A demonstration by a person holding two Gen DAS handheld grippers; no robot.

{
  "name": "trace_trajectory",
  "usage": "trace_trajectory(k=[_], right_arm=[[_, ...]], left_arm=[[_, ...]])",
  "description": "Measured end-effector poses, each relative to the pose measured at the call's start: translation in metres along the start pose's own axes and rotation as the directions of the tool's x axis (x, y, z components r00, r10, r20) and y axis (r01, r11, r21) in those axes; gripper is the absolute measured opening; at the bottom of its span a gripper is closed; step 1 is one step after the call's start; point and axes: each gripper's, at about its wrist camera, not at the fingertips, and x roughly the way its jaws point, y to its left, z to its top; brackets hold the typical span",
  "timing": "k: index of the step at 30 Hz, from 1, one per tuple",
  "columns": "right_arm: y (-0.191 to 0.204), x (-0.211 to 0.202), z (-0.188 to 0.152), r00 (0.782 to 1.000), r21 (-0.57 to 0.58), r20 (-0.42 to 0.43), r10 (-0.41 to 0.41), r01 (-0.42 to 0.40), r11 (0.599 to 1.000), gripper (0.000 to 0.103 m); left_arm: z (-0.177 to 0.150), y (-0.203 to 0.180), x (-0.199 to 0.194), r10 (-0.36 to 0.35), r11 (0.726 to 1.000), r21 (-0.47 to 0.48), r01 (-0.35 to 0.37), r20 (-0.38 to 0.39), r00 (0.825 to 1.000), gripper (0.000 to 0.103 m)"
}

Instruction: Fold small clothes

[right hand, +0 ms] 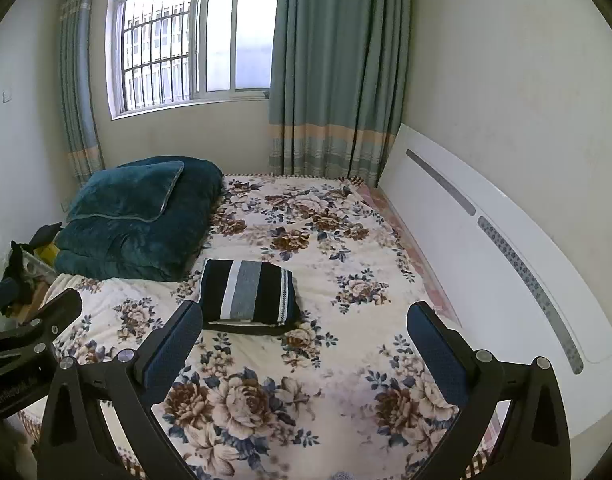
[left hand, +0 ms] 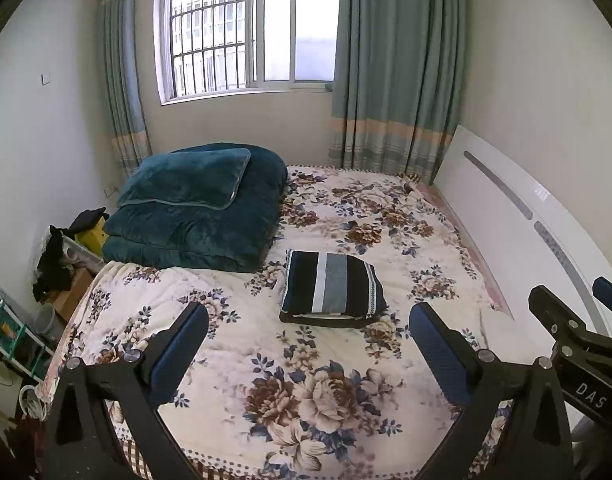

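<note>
A folded striped garment [left hand: 333, 289], black with white and grey bands, lies flat on the floral bedspread [left hand: 298, 392] in the middle of the bed. It also shows in the right wrist view [right hand: 249, 295]. My left gripper [left hand: 307, 344] is open and empty, held above the near part of the bed, short of the garment. My right gripper [right hand: 306, 344] is open and empty beside it, with its left finger [right hand: 174, 348] just in front of the garment's near left corner. The right gripper also shows at the right edge of the left wrist view [left hand: 573, 308].
A folded dark teal quilt with a pillow on top [left hand: 194, 208] sits at the bed's far left. A white headboard [left hand: 517, 216] runs along the right side. Boxes and clutter [left hand: 62, 264] stand on the floor at left. Window and curtains [left hand: 389, 72] are behind.
</note>
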Motion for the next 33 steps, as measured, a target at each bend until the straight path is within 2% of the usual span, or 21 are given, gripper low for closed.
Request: trace_trajectory(k=[33], right_arm=[[0.004,0.003,0.003,1.000,-0.005,0.000,0.018,-0.018,1.000,0.103]], left_arm=[[0.014,-0.002,-0.009,0.025,1.000,-0.002,-0.025,0.021,0.999,0.103]])
